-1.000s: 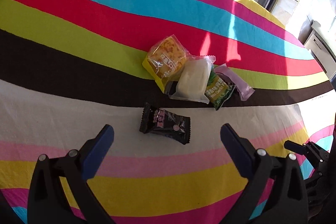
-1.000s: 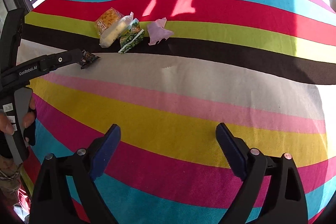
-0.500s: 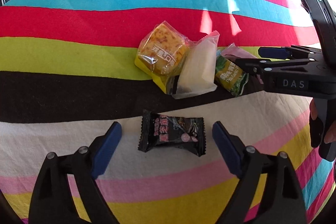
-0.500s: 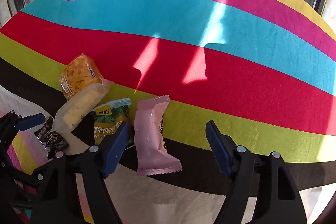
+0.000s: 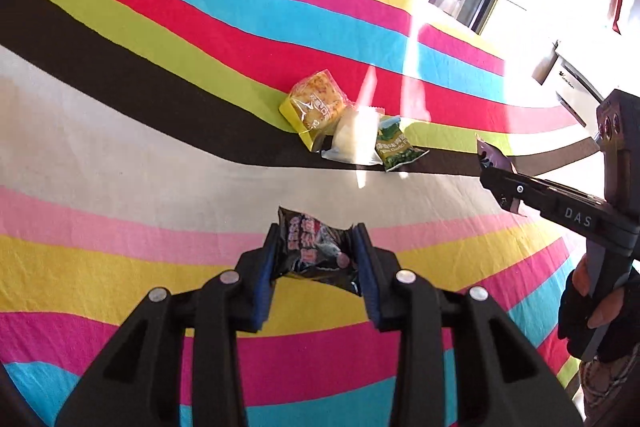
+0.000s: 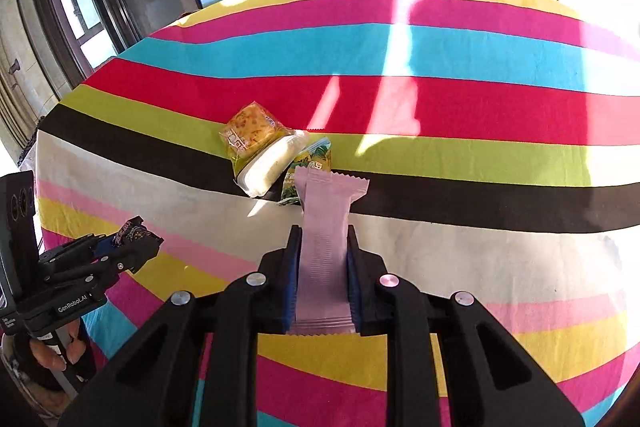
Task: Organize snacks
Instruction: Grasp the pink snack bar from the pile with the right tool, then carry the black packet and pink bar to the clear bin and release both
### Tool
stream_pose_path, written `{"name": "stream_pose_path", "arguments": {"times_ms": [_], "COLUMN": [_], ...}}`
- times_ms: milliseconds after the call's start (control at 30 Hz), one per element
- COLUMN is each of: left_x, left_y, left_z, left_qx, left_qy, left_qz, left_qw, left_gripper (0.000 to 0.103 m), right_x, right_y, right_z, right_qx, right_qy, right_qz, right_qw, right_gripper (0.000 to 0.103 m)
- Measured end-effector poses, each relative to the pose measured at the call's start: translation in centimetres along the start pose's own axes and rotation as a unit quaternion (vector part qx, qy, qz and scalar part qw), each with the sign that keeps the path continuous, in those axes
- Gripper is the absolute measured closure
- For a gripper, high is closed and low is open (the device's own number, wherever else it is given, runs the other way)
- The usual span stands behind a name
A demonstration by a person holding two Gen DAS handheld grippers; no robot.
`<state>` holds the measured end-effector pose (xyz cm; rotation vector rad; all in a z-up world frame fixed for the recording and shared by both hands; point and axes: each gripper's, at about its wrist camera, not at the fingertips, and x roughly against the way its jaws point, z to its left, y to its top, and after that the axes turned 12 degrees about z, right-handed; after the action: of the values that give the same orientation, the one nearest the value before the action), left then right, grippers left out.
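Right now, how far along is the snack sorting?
Nothing looks placed yet. In hand: the left gripper is shut on the black snack packet, and the right gripper on the pink snack packet. Left on the striped tablecloth: yellow cake packet, white packet, green pea packet.

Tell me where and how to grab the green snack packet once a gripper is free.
Grip the green snack packet across its loose near end, coming in low from the white-stripe side. It lies flat on the striped cloth, its left edge tucked against the white packet, so only the near and right edges look clear. Both the left gripper and right gripper are occupied now.
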<state>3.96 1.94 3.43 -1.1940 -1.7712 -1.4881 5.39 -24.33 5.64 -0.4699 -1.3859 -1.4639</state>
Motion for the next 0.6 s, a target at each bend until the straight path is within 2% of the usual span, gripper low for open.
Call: {"name": "stream_pose_path", "arguments": {"times_ms": [133, 300, 600], "left_x": [1.3, 2.6, 3.8], "left_y": [-2.2, -5.0, -8.3], "left_z": [0.1, -1.4, -3.8], "left_qx": [0.006, -0.013, -0.039], "left_qy": [-0.003, -0.01, -0.044], "left_qz": [0.007, 0.004, 0.011], "left_qw": [1.0, 0.9999, 0.9982], "left_gripper": [0.067, 0.067, 0.067], "right_x": [0.1, 1.0, 4.6], "right_y": [-3.1, -6.2, -11.6], "right_z": [2.0, 3.7, 3.9], "right_qx": [0.001, 0.001, -0.012], "right_qy": [-0.007, -0.003, -0.017], "right_qz": [0.009, 0.013, 0.001], "right_qw": [1.0, 1.0, 1.0], "right_gripper": [0.082, 0.082, 0.082]}}
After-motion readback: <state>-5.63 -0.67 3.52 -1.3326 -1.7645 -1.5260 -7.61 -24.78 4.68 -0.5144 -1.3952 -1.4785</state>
